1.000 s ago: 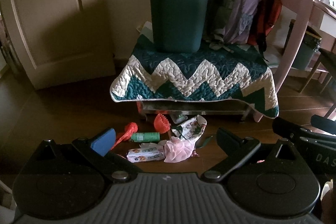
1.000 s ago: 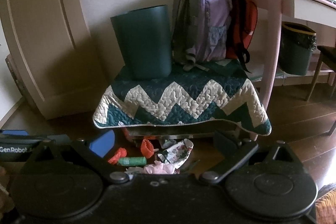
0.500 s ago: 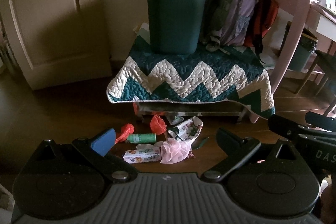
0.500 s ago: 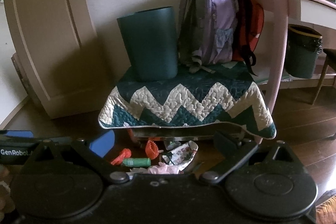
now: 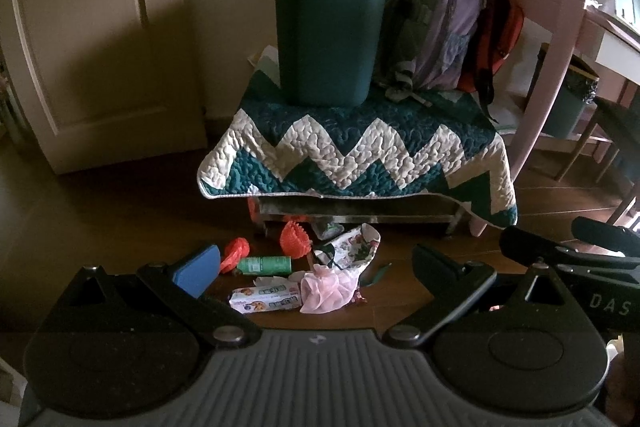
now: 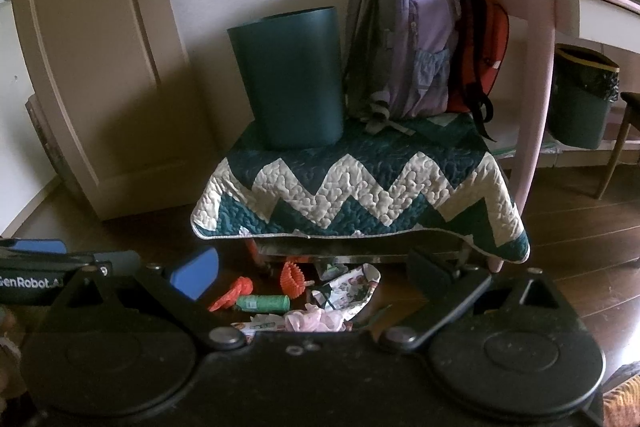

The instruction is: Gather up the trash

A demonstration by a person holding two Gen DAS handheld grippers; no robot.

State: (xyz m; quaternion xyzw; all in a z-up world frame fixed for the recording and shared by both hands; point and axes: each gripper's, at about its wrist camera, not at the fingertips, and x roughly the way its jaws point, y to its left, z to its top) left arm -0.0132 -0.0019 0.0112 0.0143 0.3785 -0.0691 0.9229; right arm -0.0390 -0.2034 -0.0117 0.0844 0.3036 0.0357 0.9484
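Observation:
Trash lies on the dark wood floor below a quilt-covered stool: a green roll, a biscuit wrapper, pink crumpled tissue, a floral paper scrap, an orange ribbed piece and orange plastic. A dark teal bin stands on the quilt. My left gripper hangs open, short of the trash. My right gripper is open too, empty, at the same distance.
A purple backpack and a red bag lean beside the teal bin. A pink chair frame and a second, lined bin stand to the right. A cream door fills the left.
Both grippers have drifted back slightly and to the left, so the stool and trash sit a little further away. Both stay open and empty.

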